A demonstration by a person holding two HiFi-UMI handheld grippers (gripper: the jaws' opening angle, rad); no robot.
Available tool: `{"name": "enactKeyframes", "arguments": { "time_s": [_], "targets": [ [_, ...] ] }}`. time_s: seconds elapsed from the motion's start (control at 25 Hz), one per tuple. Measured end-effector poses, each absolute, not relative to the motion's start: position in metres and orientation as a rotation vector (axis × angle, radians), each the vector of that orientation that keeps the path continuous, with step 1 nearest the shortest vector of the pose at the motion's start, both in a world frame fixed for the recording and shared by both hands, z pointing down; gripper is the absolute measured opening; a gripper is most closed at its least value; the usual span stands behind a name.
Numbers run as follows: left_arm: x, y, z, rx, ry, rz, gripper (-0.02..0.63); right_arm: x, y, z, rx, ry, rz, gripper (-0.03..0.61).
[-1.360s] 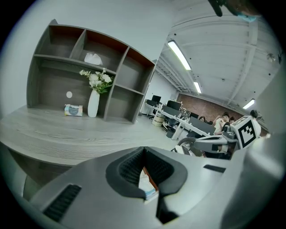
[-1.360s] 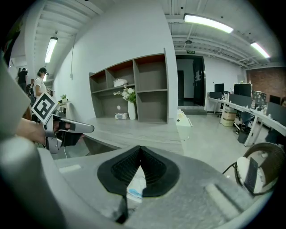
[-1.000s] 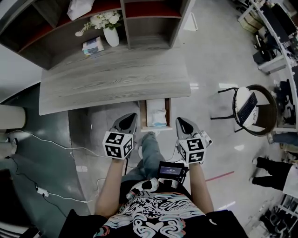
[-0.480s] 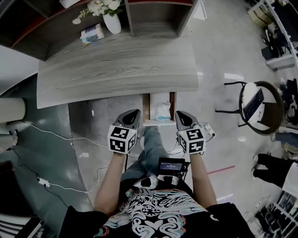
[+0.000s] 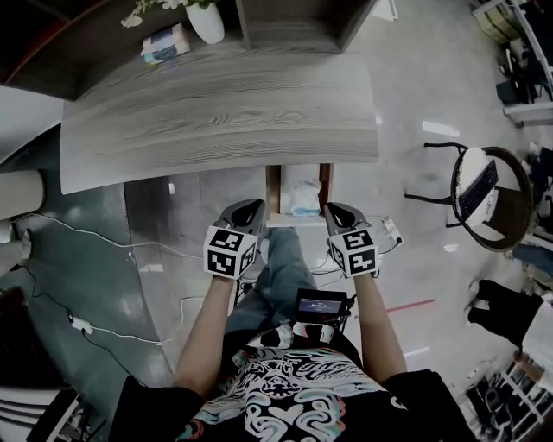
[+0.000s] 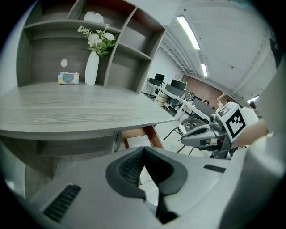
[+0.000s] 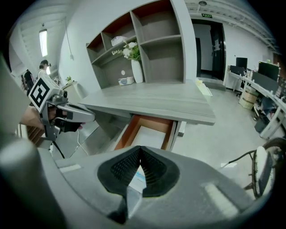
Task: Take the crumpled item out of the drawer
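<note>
The left gripper [image 5: 248, 208] and the right gripper [image 5: 336, 211] are held side by side at the front of an open drawer [image 5: 273, 193] that sticks out from under the edge of a grey wooden desk [image 5: 216, 112]. The drawer's front lies between the two noses, just ahead of them.

In the left gripper view the left gripper's jaws are closed: the ribbed pads [image 6: 129, 166] meet at their tips and hold nothing. The drawer's brown side wall [image 6: 154, 136] shows just beyond the tips, and the right gripper [image 6: 188, 138] sits off to the right at about the same height.

In the right gripper view the right gripper [image 7: 140, 150] is also closed tip to tip, with nothing clamped. A pale, blue-edged patch shows through the hollow below the tips, beyond the pads rather than between them.

The crumpled item [image 5: 304, 199] – white, with a bluish lower edge – lies inside the drawer, ahead of both grippers and nearer the right one, touching neither.

Far ahead of the grippers, at the back of the desk, a white vase [image 5: 206, 19] of flowers stands beside a small packet [image 5: 164, 43]. Well off to the right of the right gripper stands a round chair [image 5: 474, 197] – something flat and dark lies on its seat.
</note>
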State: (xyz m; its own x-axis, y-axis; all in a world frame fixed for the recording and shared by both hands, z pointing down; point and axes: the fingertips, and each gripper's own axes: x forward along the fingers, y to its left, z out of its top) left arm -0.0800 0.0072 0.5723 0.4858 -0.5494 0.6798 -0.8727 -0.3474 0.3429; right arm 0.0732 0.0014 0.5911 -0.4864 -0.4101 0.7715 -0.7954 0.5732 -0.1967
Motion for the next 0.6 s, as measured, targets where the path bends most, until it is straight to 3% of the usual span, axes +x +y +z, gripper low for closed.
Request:
{"name": "enactKeyframes", "arguments": {
  "time_s": [0.6],
  "targets": [
    [-0.062, 0.014, 0.640, 1.973, -1.054, 0.750, 0.003, 0.062, 0.000, 0.652, 0.778, -2.000, 0.712, 0.005]
  ]
}}
